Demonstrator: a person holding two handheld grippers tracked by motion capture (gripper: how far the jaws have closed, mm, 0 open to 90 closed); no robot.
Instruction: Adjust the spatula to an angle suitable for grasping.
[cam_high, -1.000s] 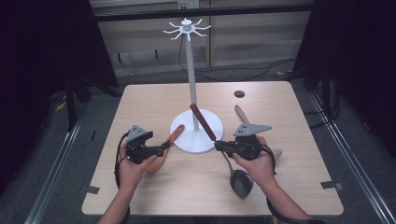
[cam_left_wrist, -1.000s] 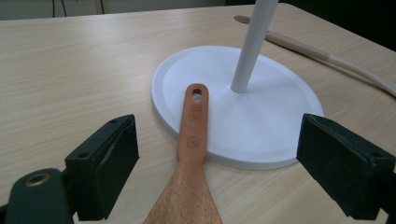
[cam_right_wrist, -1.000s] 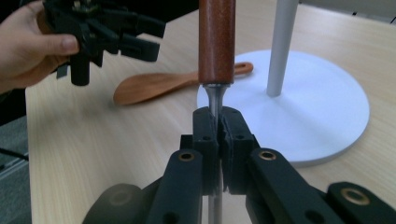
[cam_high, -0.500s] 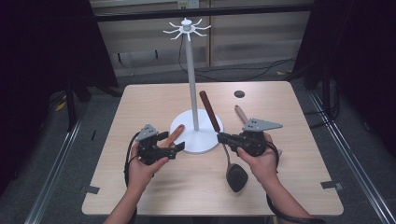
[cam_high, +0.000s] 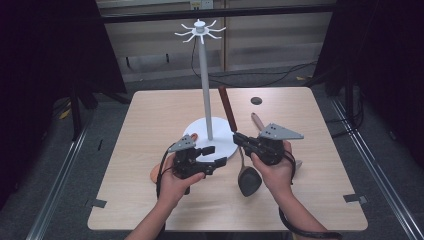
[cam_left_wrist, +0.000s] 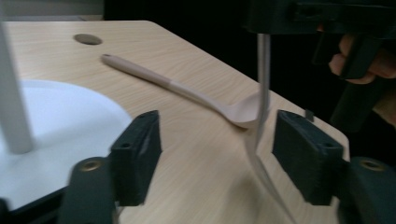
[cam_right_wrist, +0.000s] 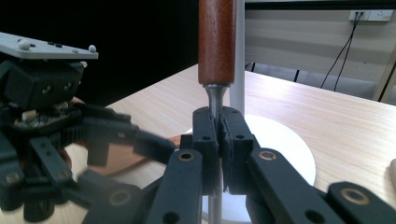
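Note:
My right gripper (cam_high: 238, 138) is shut on the thin metal shaft (cam_right_wrist: 213, 100) of a ladle. Its brown wooden handle (cam_high: 225, 106) points up and away, and its dark bowl (cam_high: 249, 182) hangs low over the table in front of the hand. My left gripper (cam_high: 217, 155) sits just left of the ladle. Its jaws have just been closing. In the left gripper view the shaft (cam_left_wrist: 262, 88) stands between the jaws, close to the right pad (cam_left_wrist: 301, 156), with a gap on both sides. The right gripper view shows my gripper (cam_right_wrist: 219, 135) clamped just below the handle (cam_right_wrist: 215, 42).
A white stand with a round base (cam_high: 223, 141), a tall pole (cam_high: 205, 85) and hooks on top stands mid-table. A beige wooden spoon (cam_left_wrist: 187, 91) lies to the right of the base. An orange utensil (cam_high: 155, 173) lies under my left hand. The table's right edge (cam_left_wrist: 289, 105) is close.
My left gripper has moved right, up to the ladle, and its jaws have narrowed around the shaft. The ladle's handle has swung more upright. The right hand has hardly shifted.

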